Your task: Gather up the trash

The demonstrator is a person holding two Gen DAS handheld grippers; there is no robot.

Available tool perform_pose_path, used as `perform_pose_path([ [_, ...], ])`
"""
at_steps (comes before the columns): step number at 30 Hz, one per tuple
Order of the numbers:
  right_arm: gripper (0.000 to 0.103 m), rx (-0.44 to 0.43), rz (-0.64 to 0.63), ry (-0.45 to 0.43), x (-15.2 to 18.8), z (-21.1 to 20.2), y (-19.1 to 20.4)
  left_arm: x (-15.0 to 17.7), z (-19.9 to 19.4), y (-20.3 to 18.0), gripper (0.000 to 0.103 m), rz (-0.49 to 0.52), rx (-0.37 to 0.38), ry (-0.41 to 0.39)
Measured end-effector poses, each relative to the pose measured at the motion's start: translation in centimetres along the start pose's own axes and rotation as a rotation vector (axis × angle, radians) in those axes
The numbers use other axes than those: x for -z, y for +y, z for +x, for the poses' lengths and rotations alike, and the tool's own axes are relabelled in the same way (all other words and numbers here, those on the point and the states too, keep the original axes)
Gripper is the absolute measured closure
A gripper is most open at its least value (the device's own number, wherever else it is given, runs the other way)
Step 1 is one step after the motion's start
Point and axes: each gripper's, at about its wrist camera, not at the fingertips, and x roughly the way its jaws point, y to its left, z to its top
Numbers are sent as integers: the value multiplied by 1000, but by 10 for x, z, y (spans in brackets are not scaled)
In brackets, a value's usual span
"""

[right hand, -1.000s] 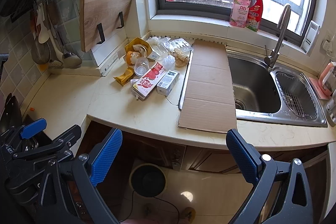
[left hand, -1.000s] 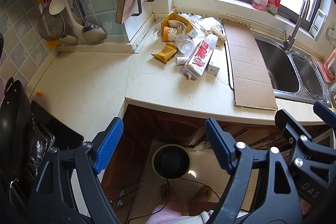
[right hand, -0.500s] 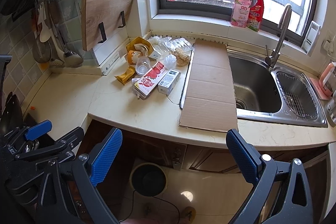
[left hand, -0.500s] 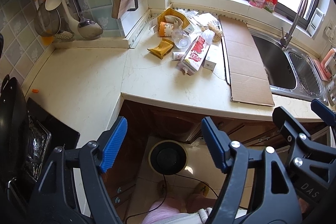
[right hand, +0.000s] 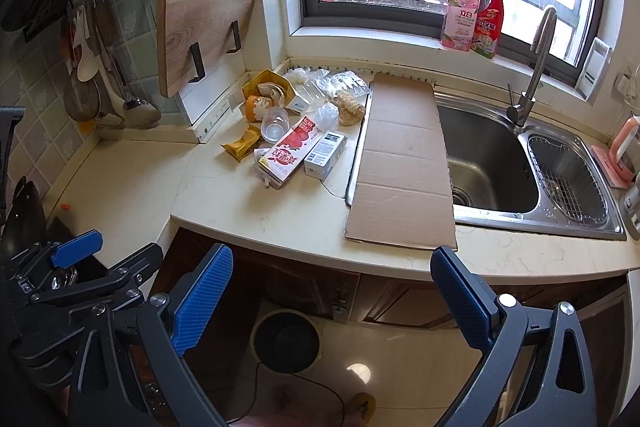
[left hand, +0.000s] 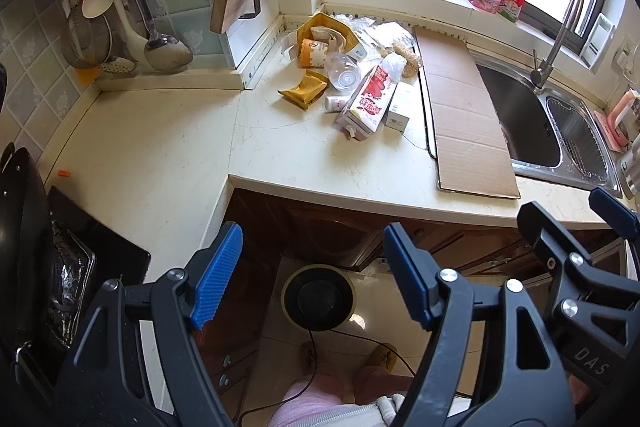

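A pile of trash lies in the counter's back corner: a red-and-white carton point(left hand: 367, 103) point(right hand: 291, 149), a white box point(left hand: 399, 105) point(right hand: 325, 154), a gold wrapper point(left hand: 303, 91) point(right hand: 241, 144), a clear plastic cup point(left hand: 343, 75) point(right hand: 274, 123), an orange cup point(left hand: 313, 53) and plastic bags point(right hand: 340, 83). A flat cardboard sheet point(left hand: 460, 115) point(right hand: 402, 163) lies beside the pile. A round black bin point(left hand: 319, 298) point(right hand: 286, 340) stands on the floor below. My left gripper point(left hand: 310, 275) and right gripper point(right hand: 330, 293) are open and empty, held off the counter's front edge.
A steel sink point(right hand: 492, 163) with a tap point(right hand: 532, 67) is at the right. Spray bottles point(right hand: 476, 15) stand on the sill. A cutting board point(right hand: 204, 23) and ladles point(left hand: 132, 11) hang at the left. A stove with a black pan point(left hand: 24, 227) is at far left.
Both grippers have drawn slightly closer to the counter and shifted a little; the trash pile sits a bit lower in the left wrist view. Nothing was grasped.
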Motion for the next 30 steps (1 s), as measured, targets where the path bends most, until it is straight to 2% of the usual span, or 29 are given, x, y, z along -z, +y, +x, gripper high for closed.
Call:
perform_pose_path([
  [12,4,-8,11,-24,-5,-7,6,-8,5,4,32,15,27,-5],
  [17,5,7,32,-37,-9,-7,6,-20,10,8,35,26,50,-13],
  [26,5,52,82,-51,-19,-3,8,-41,24,5,36,93,102,-34],
  [30,5,66,109,-45,-24,0,8,-51,33,5,36,125,100,-39],
])
